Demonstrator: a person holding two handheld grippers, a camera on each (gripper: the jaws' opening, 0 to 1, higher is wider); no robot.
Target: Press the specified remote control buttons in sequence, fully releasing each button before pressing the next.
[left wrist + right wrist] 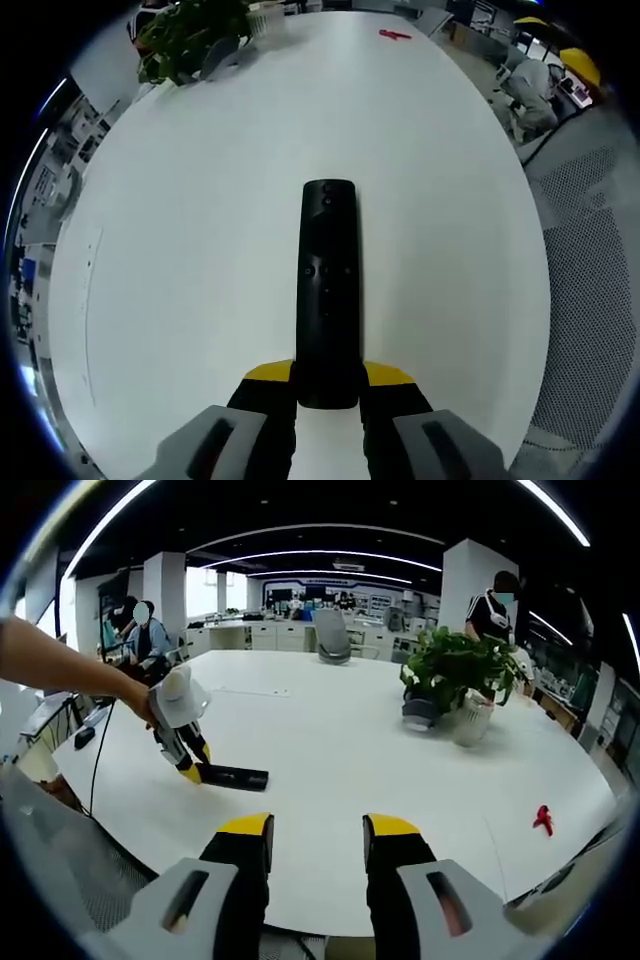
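Honestly the remote (pixel 328 290) looks light, rigid and slick, so the left gripper (pixel 328 392) pinching its near end seems right, while the right gripper (pixel 318 832) hangs spread with nothing in it.

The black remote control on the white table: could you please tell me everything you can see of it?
The remote control is a long, slim black bar, plastic by its look, with rounded ends and small buttons near its middle and far end. It lies flat on the white table, pointing away from the left gripper, whose yellow-tipped jaws close on its near end. In the right gripper view it lies near the table's edge.
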